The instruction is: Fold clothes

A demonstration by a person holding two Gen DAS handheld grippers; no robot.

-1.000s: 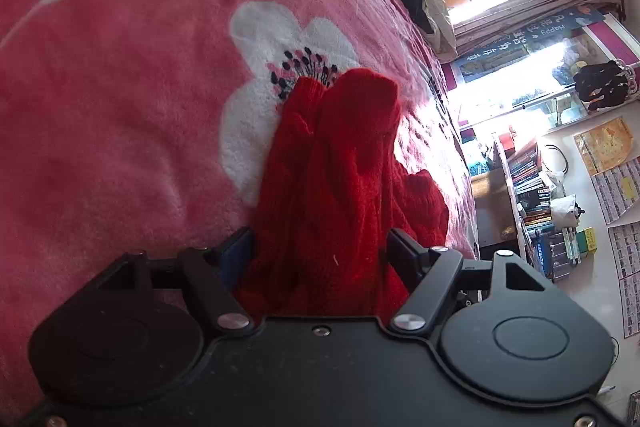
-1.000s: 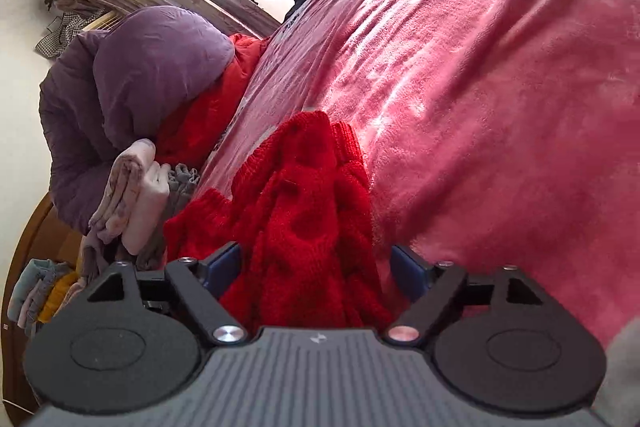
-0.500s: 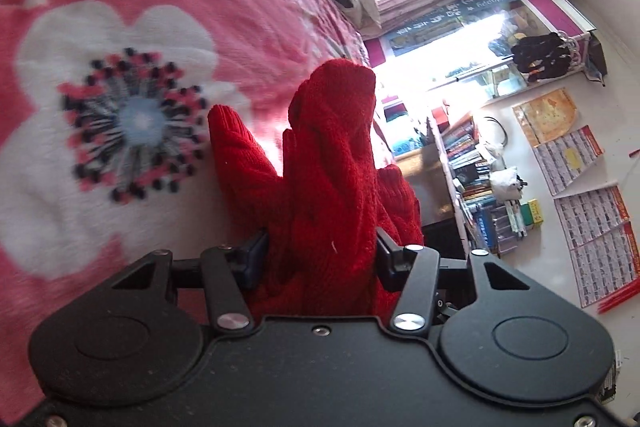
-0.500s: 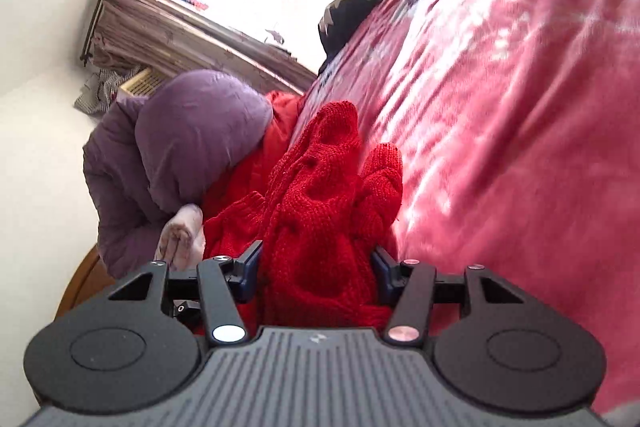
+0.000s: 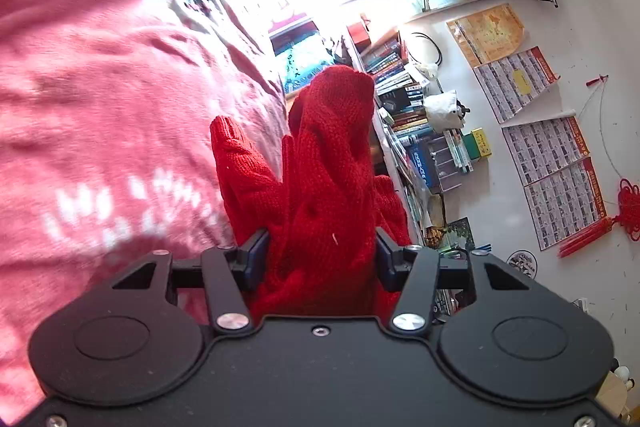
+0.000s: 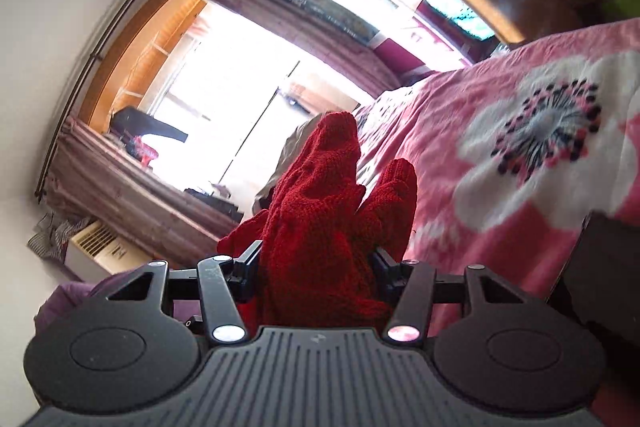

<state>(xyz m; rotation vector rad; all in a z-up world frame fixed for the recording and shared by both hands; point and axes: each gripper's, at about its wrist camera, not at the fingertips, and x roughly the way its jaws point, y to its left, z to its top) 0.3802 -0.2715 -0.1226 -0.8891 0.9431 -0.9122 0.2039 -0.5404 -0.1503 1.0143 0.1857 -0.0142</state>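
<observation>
Red knitted sweater (image 5: 324, 195) was bunched between the fingers of the left gripper (image 5: 320, 259), which were pressed narrow against the wool on both sides; the garment rose forward from the grip as a thick crumpled mass, with a ribbed cuff (image 5: 226, 131) sticking out on its left. It was lifted off the pink flowered blanket (image 5: 100, 87) of the bed, which filled the left half of the left wrist view. Past the bed's edge stood a crowded bookshelf (image 5: 420, 131), and printed calendar sheets (image 5: 548, 155) hung on the white wall beside a red knotted tassel (image 5: 628, 203).

In the right wrist view the same sweater (image 6: 324, 219) was clamped between the fingers of the right gripper (image 6: 316, 267), likewise drawn narrow onto the knit, its folds standing up ahead of the camera with a second lobe of fabric (image 6: 394, 187) to the right. The blanket (image 6: 460, 115) with a large white flower (image 6: 548, 131) lay to the right and beneath. Behind the sweater was a bright window (image 6: 224, 99) framed by brownish curtains (image 6: 120, 187), and a purple garment (image 6: 64, 303) showed at the lower left just beside the gripper body
</observation>
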